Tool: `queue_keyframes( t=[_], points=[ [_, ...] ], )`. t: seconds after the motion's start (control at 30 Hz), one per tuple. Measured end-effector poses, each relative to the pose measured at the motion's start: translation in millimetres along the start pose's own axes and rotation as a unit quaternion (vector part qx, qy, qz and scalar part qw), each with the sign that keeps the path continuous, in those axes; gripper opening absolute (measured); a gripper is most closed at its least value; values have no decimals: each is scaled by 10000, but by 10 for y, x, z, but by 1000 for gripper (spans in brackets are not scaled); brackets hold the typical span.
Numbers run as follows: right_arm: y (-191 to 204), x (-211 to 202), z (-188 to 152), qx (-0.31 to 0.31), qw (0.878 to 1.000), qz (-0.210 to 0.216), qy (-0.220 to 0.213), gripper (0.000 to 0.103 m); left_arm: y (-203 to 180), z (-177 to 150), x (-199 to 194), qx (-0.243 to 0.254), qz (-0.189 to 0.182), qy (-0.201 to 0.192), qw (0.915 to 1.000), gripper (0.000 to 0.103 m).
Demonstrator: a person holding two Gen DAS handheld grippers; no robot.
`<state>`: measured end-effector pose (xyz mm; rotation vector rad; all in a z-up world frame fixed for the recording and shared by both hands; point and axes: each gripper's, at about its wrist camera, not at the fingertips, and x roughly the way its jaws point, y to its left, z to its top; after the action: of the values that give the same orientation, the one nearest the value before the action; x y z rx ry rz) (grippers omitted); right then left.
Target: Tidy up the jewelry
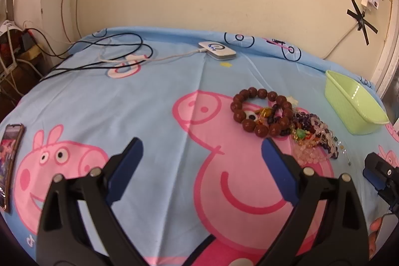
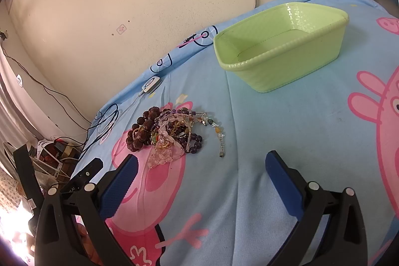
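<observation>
A heap of bead jewelry (image 1: 294, 126) lies on the blue cartoon-pig sheet: a big brown-bead bracelet (image 1: 259, 111) on the left side, purple, clear, pink and colored strands beside it. The same heap shows in the right wrist view (image 2: 169, 133), with a thin chain strand (image 2: 219, 138) trailing right. An empty light green basket (image 1: 354, 101) stands right of the heap, also seen in the right wrist view (image 2: 281, 51). My left gripper (image 1: 202, 148) is open and empty, just short of the heap. My right gripper (image 2: 202, 163) is open and empty, near the heap's front.
A white charging puck (image 1: 217, 50) with cables (image 1: 107, 54) lies at the sheet's far edge by the wall. A phone (image 1: 10, 163) lies at the left edge. The right gripper's tip (image 1: 379, 171) shows at the right. Clutter and wires fill the floor at left.
</observation>
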<state>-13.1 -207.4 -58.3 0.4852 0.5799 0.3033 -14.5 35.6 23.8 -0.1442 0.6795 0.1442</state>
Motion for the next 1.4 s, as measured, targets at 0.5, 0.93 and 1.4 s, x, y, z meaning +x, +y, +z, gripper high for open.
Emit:
queue_keyframes(
  t=[0.5,0.93,1.4],
  points=[
    [-8,0,-3,5,10000,5,-3,82,-9,11,23,40,-21,63,10000,92],
    [-7,1,-6,7,10000,7,-4,82,26,13,78,-62,-109,216,9997,92],
    [1,-6,-3,-9,10000,-15,1,82,57,16,94,-118,-202,278,9993,92]
  ],
)
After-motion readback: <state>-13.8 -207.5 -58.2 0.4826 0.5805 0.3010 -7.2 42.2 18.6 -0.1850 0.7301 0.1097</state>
